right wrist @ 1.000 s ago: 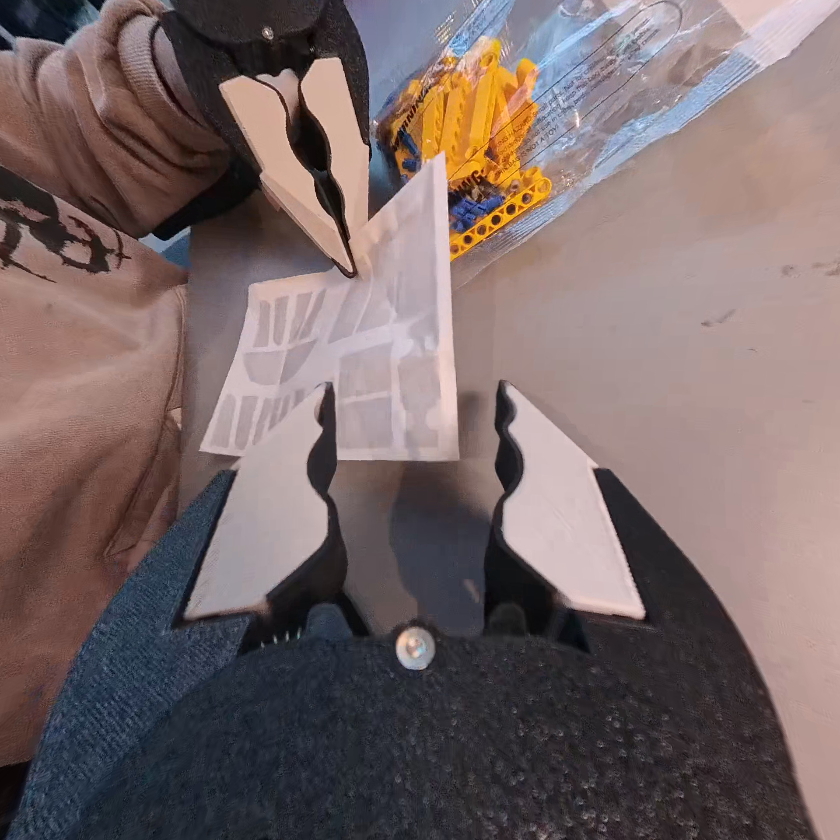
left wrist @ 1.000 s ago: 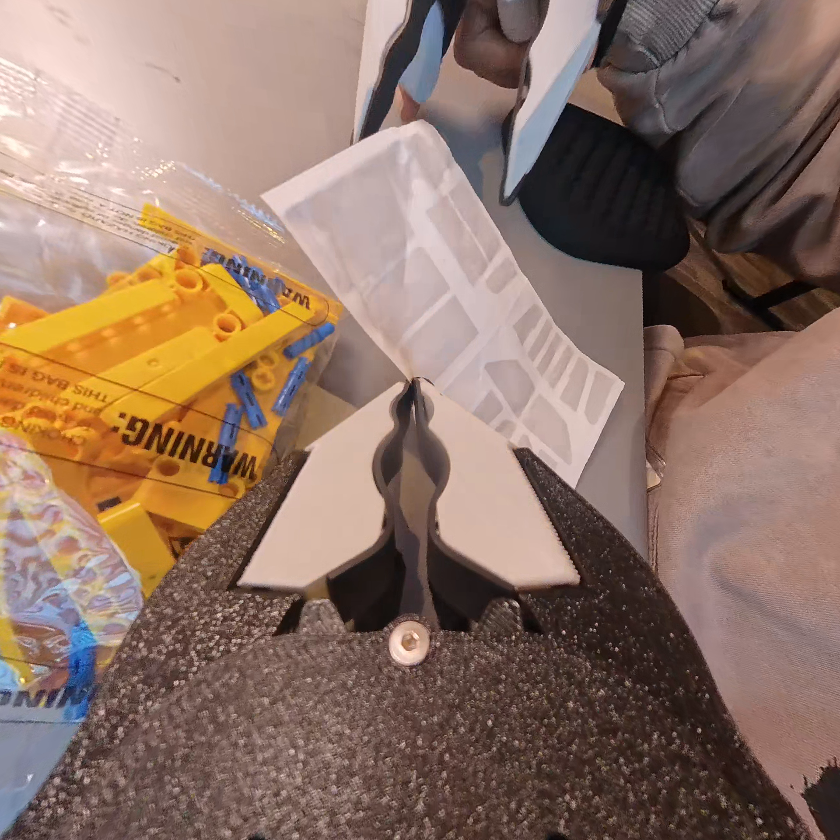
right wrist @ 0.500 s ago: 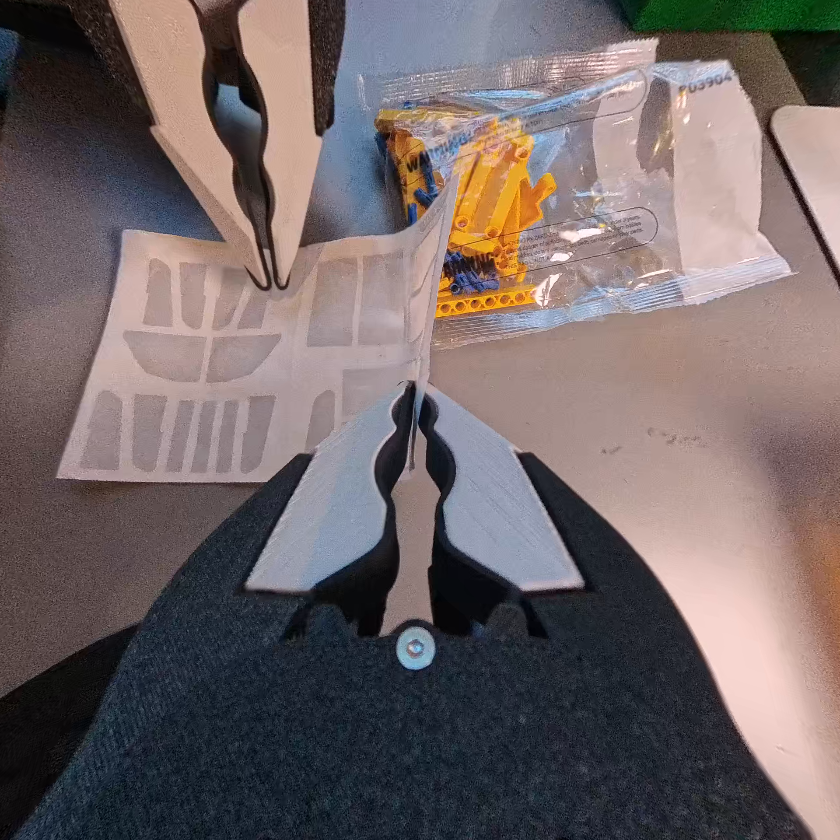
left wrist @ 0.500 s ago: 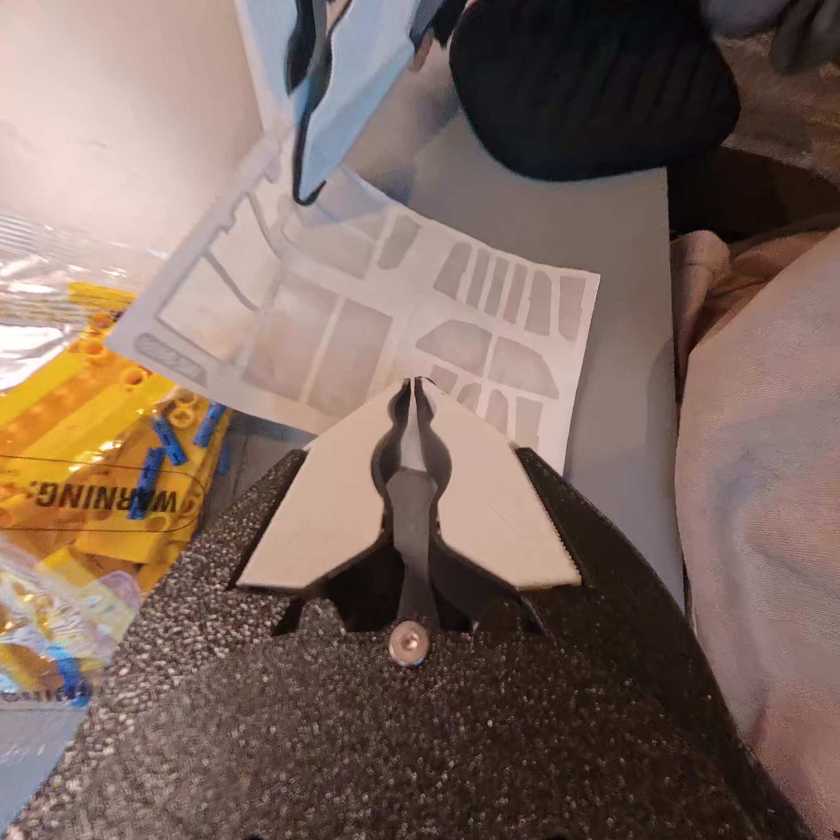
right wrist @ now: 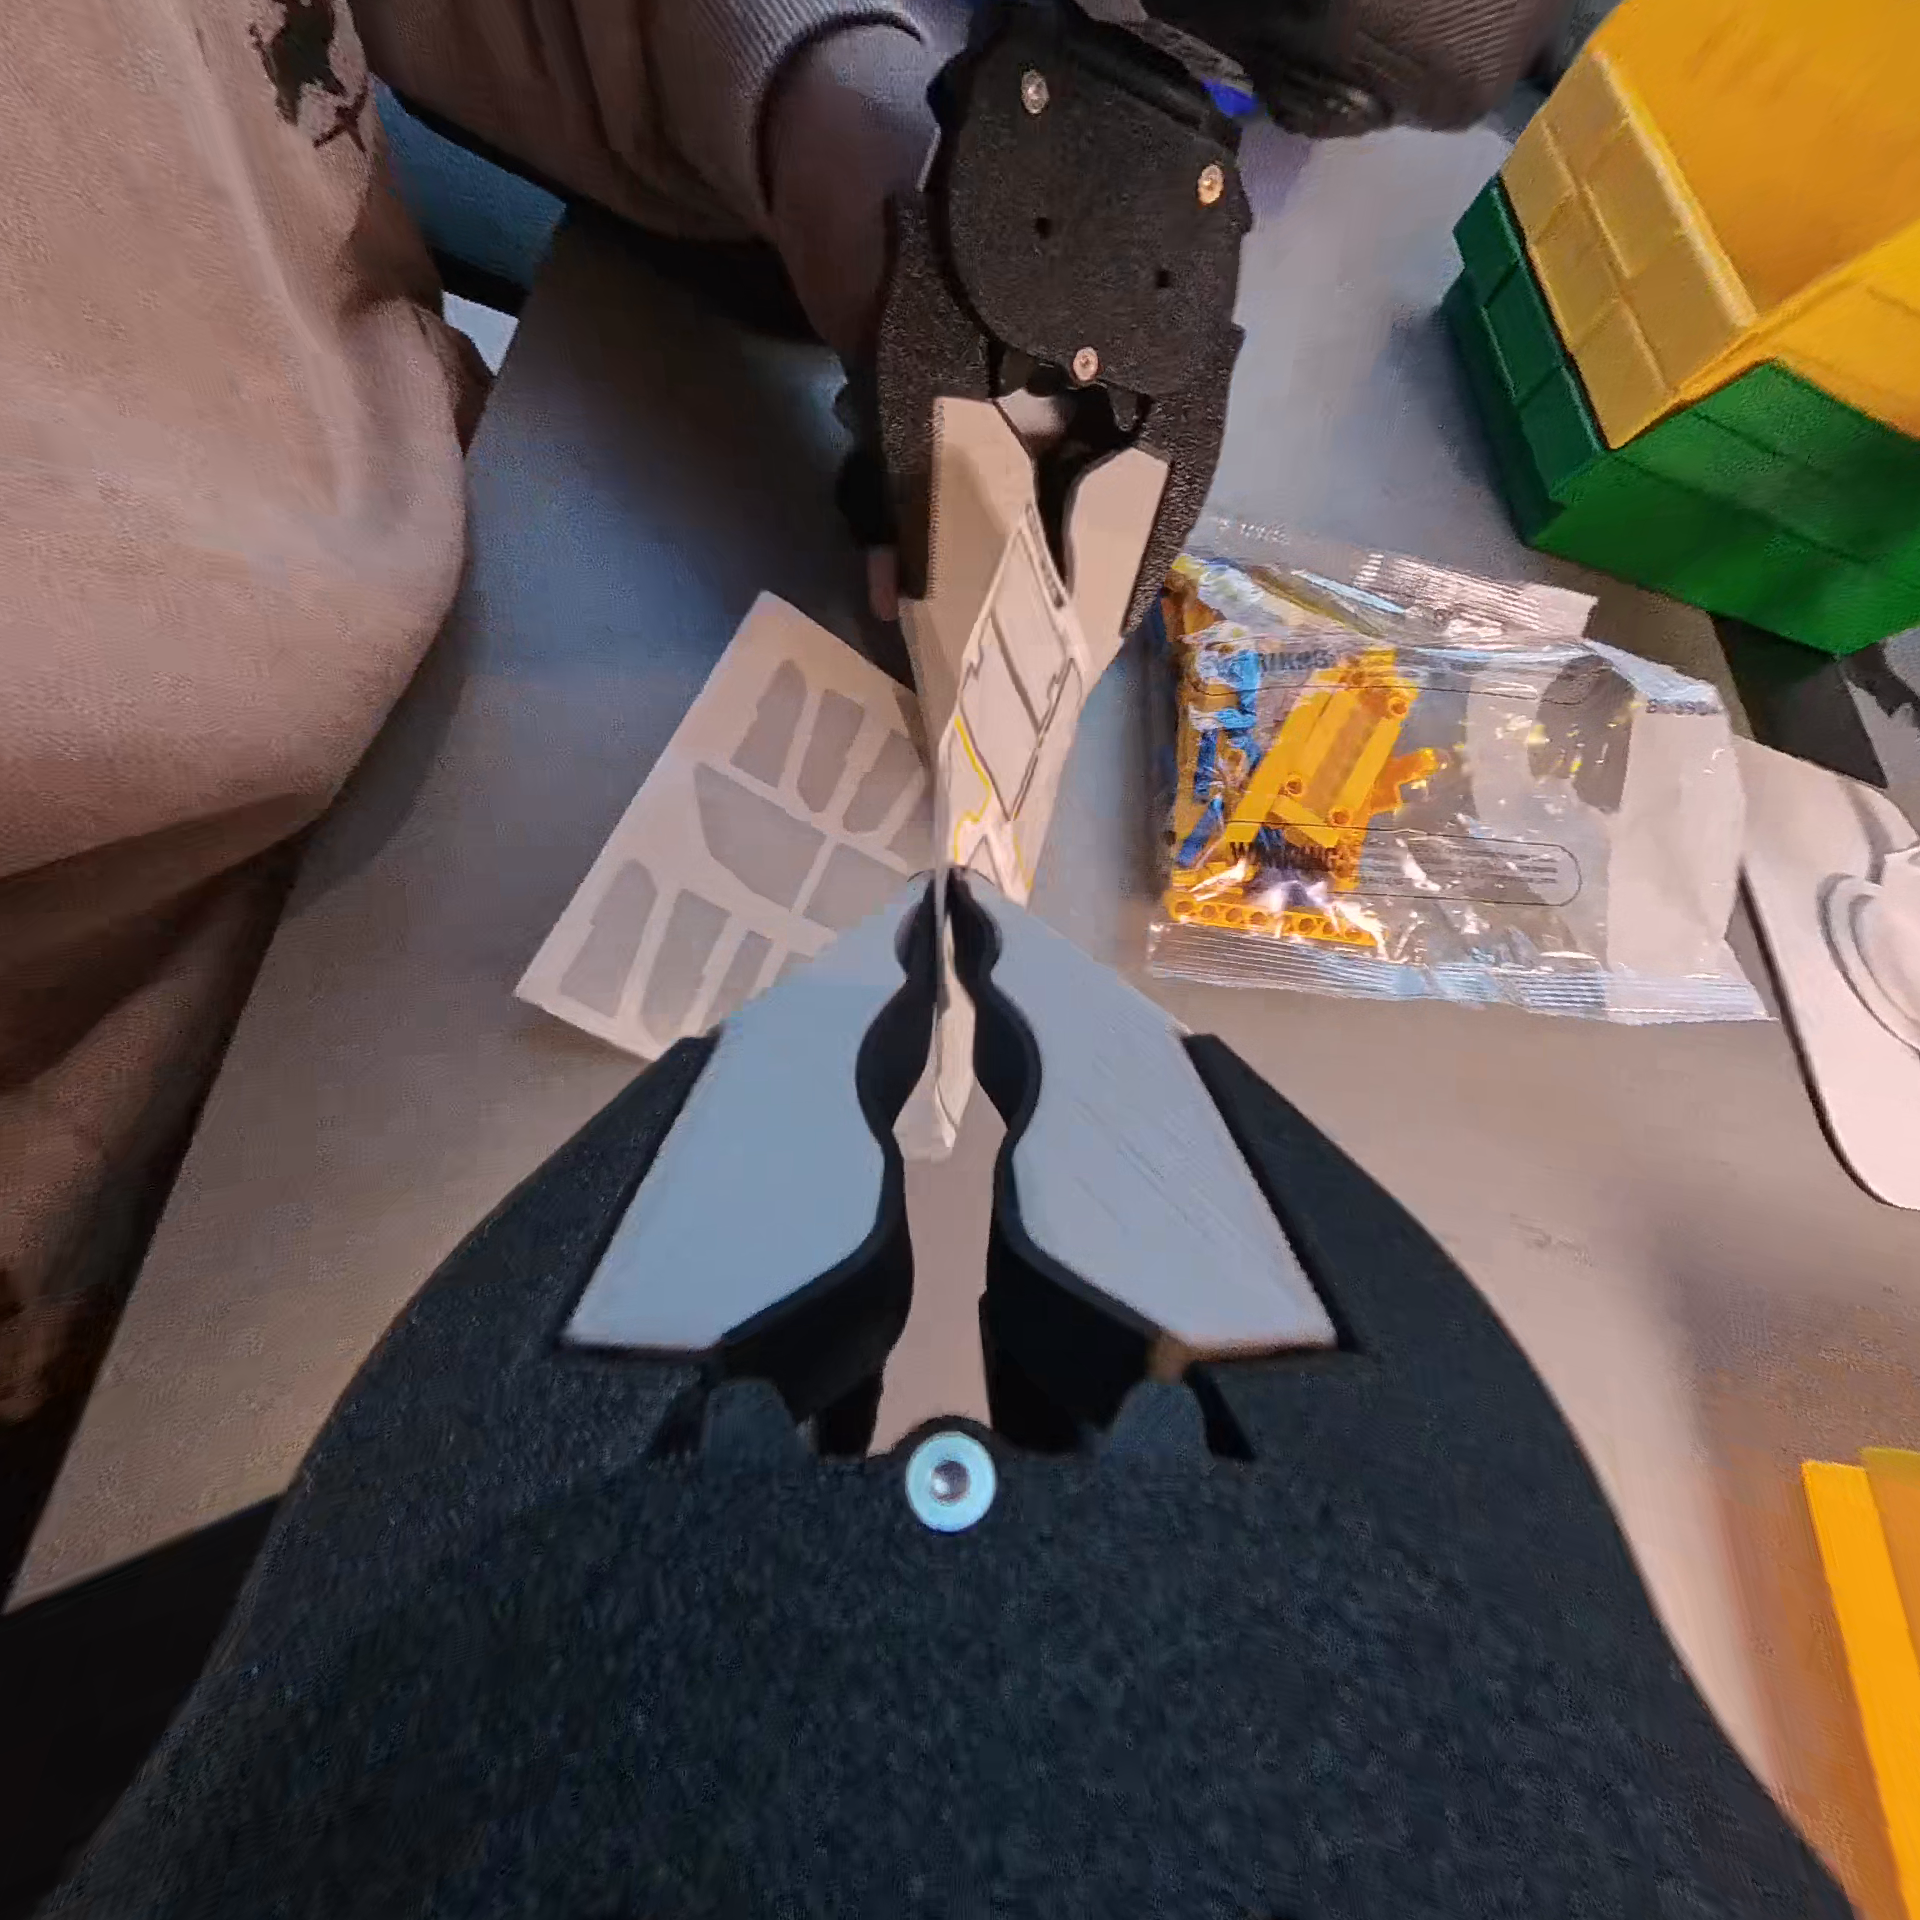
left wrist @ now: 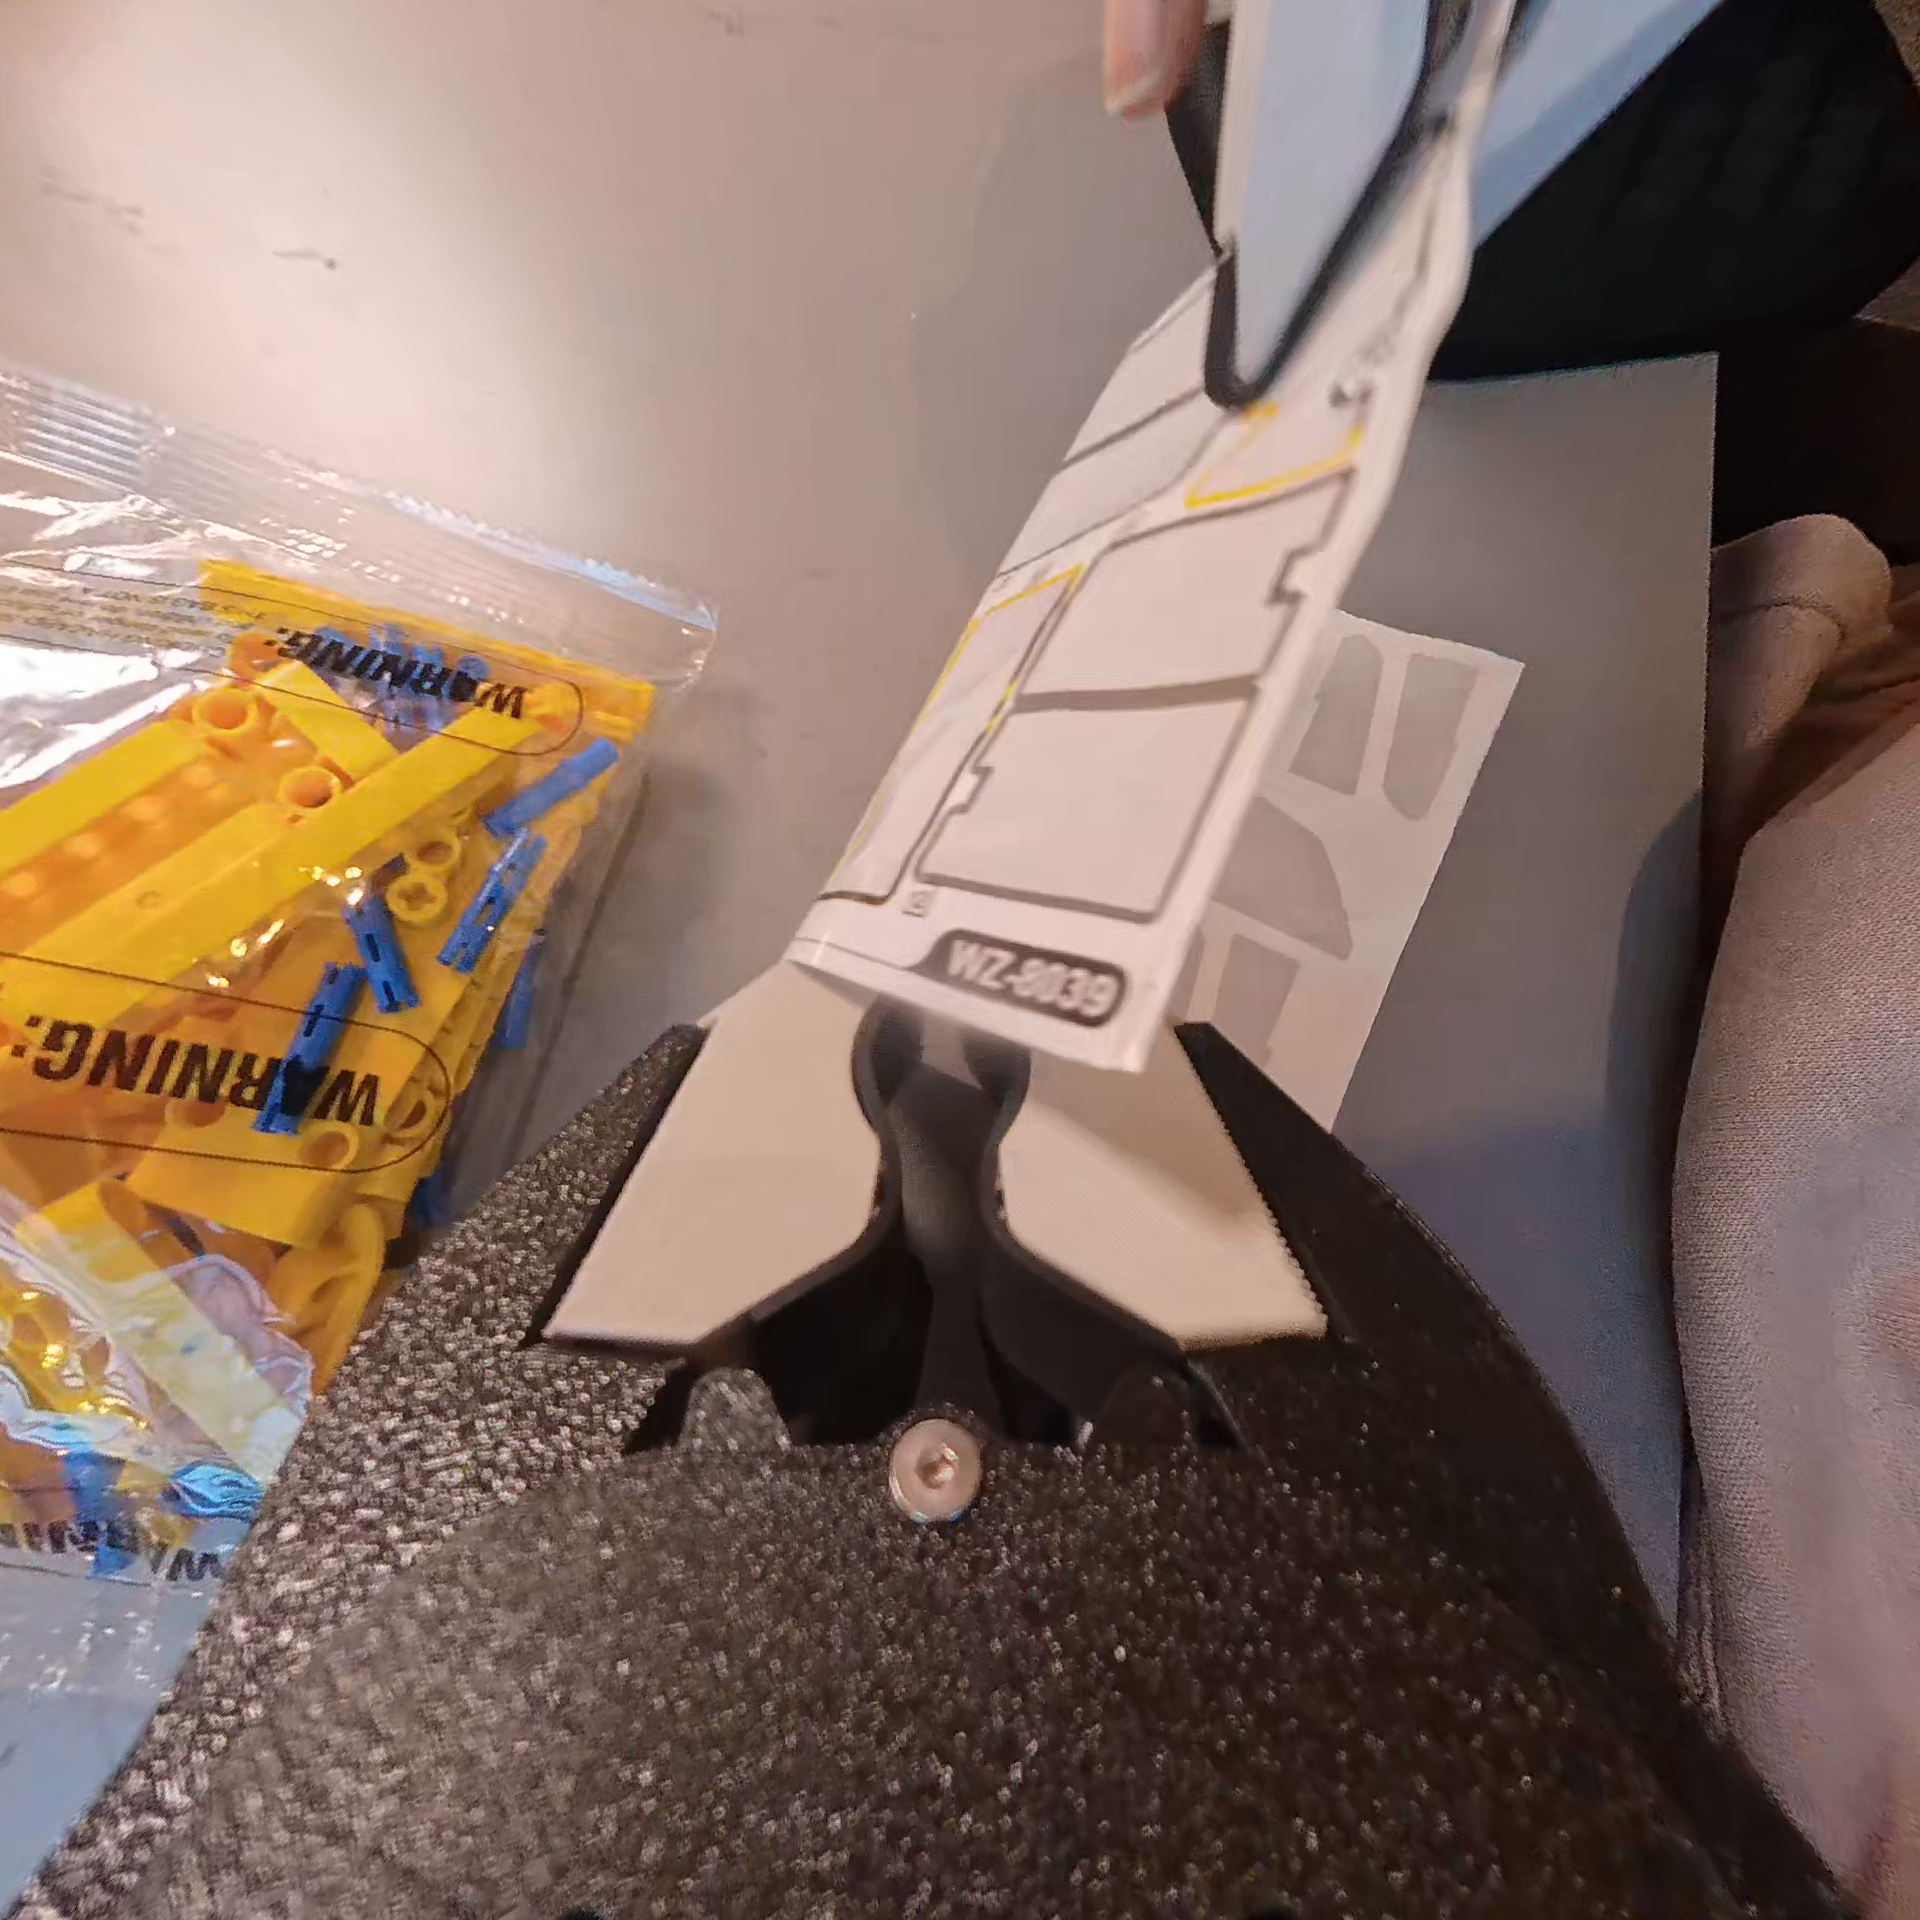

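The sticker sheet (left wrist: 1101,790) is thin white paper, printed with outlined shapes on one face and showing grey shapes on the other. One part lies flat on the worktop (left wrist: 623,312) close to the edge nearest the person. The other part stands raised above it, folded up and stretched between the two grippers. The right gripper (right wrist: 948,878) has its jaws closed on the upper end of the raised part, with the paper pinched edge-on between the tips. The left gripper (left wrist: 940,1023) has its jaws closed on the opposite end. Its tips are hidden under the paper's lower border, but a strip of white shows in the narrow gap between the jaws. Paper this light probably creases or tears under uneven pull, so apply tension along the line between the two grips, not across it. Hold both grippers at a matched height, and avoid twisting either wrist. The fold line beside the flat part is the likely weak point, so any lift there should be slow. A clear bag of yellow and blue parts (left wrist: 312,831) lies just beside the sheet, farther in from the edge, so keep the raised part clear of it. Stacked green and yellow bins (right wrist: 1714,364) stand well apart toward the far side. The person's sleeve (left wrist: 1808,1143) borders the near edge.
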Tool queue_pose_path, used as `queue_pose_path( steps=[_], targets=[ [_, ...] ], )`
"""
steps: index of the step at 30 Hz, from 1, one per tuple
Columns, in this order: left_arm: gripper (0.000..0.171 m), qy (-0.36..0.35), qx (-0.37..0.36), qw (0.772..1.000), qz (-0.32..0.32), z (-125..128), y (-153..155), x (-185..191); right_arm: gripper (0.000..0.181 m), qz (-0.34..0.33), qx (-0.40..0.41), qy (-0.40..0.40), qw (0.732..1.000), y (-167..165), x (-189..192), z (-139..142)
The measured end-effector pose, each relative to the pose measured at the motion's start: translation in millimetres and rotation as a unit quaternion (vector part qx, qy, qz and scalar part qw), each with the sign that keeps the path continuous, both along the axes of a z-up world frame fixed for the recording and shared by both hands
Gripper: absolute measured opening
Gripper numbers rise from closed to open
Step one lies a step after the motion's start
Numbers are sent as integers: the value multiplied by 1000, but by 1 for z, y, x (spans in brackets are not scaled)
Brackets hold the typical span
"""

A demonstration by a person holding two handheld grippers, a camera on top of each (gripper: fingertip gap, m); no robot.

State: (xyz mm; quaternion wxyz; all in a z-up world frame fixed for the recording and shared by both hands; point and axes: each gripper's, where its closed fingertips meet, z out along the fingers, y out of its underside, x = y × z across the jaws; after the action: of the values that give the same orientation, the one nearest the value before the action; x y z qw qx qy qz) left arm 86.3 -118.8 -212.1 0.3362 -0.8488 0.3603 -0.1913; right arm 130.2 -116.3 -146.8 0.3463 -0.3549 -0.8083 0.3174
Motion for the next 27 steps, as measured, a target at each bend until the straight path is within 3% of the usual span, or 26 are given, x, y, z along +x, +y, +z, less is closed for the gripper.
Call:
queue_pose_path(
  steps=[4, 9, 14, 17, 22, 24, 27],
  targets=[
    [0, -5, 4, 1000, -2, 0, 0, -1, 0, -6, 20, -73, 997, -18, 16, -40],
    [0, 4, 9, 1000, -3, 0, -2, -1, 0, -69, 32, -114, 991, -27, 6, -61],
    [5, -42, -56, 996, -58, 18, -31, -20, 0, -95, -13, -146, 985, -31, 1, -63],
    [6, -16, -15, 995, -94, 31, -52, -35, 0, -104, -35, -157, 982, -32, 1, -63],
    [10, 69, -24, 993, -93, 0, -68, -39, 0, -109, -63, -162, 979, -33, -6, -60],
    [1, 65, -17, 995, -77, 0, -65, -36, 0, -115, -97, -158, 976, -39, -11, -53],
    [0, 53, -18, 997, -54, 0, -63, -34, 0, -122, -126, -160, 971, -50, -15, -46]
  ],
)
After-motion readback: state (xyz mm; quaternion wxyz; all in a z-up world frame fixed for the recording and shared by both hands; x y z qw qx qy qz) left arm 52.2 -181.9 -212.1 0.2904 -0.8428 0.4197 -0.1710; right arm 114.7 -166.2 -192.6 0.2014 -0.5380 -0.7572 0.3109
